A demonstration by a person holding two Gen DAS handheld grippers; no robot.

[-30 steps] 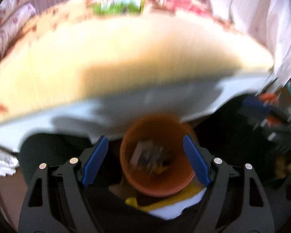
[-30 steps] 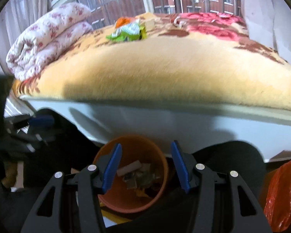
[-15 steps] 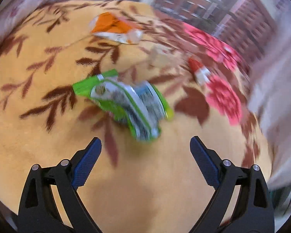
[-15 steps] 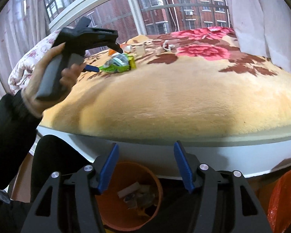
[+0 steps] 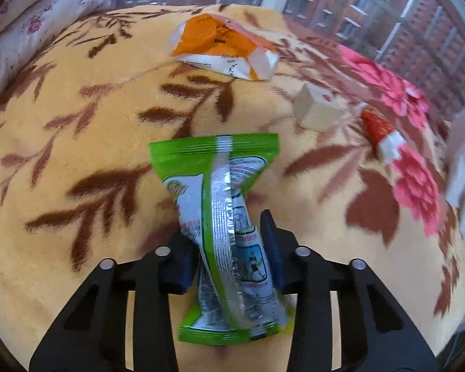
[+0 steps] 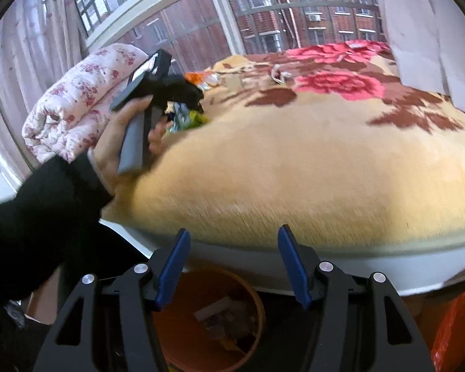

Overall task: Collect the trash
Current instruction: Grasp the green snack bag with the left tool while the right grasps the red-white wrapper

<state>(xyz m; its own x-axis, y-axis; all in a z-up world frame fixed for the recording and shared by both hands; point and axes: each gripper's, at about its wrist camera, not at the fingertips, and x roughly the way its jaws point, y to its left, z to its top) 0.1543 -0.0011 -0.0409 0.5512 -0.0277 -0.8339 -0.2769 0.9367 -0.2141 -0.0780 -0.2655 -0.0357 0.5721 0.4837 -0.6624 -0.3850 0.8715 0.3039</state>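
Bed (image 5: 77,142), covered by a tan plush blanket with leaf and flower print, carries all the litter; a rolled floral quilt (image 6: 77,105) lies at its far-left end. Orange bin (image 6: 207,319), on the floor against the bed's near edge, already contains scraps and sits directly below the right gripper (image 6: 234,266), whose fingers stand wide apart and hold nothing.

Left gripper (image 5: 229,248): fingers narrow, pinching the green packet (image 5: 223,217) at its waist. The packet's sealed top edge points away from the camera, and its lower end reaches back between the gripper arms. It is over the blanket; whether it has left the surface cannot be told. In the right view the left hand (image 6: 121,142) grips the tool's handle above the bed, with a bit of green showing beneath.

Handling, as judged: the packet is thin film, light, crinkly and slick, with a shiny centre seam; it buckles under pressure, so the crumpled middle gives a surer hold than a flat sealed end.

Litter left on the bed, further back: orange wrapper (image 5: 223,49), equally limp; a pale block (image 5: 316,111), seemingly stiff; a small red-and-white wrapper (image 5: 381,133).
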